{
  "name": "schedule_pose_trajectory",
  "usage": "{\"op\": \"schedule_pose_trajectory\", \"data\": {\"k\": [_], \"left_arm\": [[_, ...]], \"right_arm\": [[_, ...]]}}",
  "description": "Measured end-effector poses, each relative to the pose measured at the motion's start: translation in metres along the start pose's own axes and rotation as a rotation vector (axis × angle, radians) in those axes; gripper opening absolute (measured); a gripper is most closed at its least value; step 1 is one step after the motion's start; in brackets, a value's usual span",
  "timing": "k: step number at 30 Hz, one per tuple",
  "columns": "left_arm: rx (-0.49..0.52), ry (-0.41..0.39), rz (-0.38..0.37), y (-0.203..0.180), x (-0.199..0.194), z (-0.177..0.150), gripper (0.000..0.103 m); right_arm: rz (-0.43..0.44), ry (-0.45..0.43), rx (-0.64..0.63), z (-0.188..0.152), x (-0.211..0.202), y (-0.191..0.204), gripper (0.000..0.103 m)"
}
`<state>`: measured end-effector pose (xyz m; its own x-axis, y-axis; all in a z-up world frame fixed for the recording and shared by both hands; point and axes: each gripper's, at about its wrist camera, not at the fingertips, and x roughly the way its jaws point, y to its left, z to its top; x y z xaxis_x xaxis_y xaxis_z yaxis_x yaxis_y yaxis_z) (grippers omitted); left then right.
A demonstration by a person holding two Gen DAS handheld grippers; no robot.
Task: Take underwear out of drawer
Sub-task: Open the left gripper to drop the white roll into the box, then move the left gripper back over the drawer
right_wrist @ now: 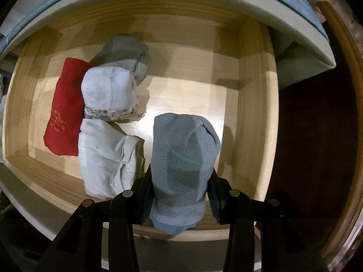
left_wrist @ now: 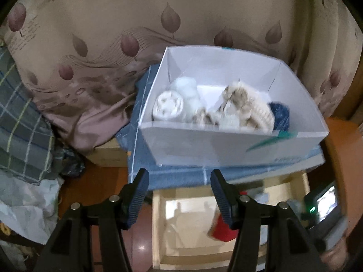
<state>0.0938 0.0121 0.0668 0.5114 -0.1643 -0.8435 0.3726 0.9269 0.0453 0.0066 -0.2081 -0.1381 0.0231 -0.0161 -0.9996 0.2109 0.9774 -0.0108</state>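
Right wrist view, gripper [right_wrist: 180, 195] pinching soft blue-grey roll [right_wrist: 183, 158], wooden drawer [right_wrist: 251, 104]

Between the right gripper's [right_wrist: 181, 195] fingers, the grey-blue roll [right_wrist: 185, 158] hides its own lower end and the drawer [right_wrist: 251, 104] floor beneath. Beyond the left gripper's [left_wrist: 179, 188] fingers, the white box [left_wrist: 226, 136] is smeared with blur (its printed lettering is unreadable). Its near wall covers the lower parts of the bundles [left_wrist: 240, 108] inside.

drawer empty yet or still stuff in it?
Not empty. The drawer still holds a red roll, three pale rolls and a gray-blue roll.
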Motion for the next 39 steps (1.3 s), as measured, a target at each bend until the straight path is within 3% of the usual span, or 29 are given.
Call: {"op": "schedule_pose_trajectory", "data": {"k": [3, 8, 14, 25, 35, 39], "left_arm": [[0.000, 0.043, 0.012, -0.007, 0.015, -0.021, 0.058], [-0.118, 0.132, -0.037, -0.009, 0.048, -0.052, 0.058], [-0.203, 0.162, 0.021, -0.008, 0.071, -0.071, 0.058], [-0.138, 0.093, 0.112, -0.018, 0.072, -0.076, 0.058], [-0.116, 0.073, 0.095, -0.019, 0.068, -0.077, 0.058], [-0.131, 0.079, 0.077, -0.014, 0.067, -0.078, 0.058]], "right_arm": [[0.003, -0.012, 0.007, -0.001, -0.003, 0.001, 0.038], [0.022, -0.030, 0.014, -0.002, -0.008, -0.001, 0.038], [0.029, -0.041, 0.025, -0.002, -0.011, -0.004, 0.038], [0.023, -0.119, 0.037, -0.009, -0.031, -0.009, 0.038], [0.060, -0.279, 0.056, -0.023, -0.064, -0.027, 0.038], [0.099, -0.302, 0.073, -0.017, -0.078, -0.031, 0.038]]}}
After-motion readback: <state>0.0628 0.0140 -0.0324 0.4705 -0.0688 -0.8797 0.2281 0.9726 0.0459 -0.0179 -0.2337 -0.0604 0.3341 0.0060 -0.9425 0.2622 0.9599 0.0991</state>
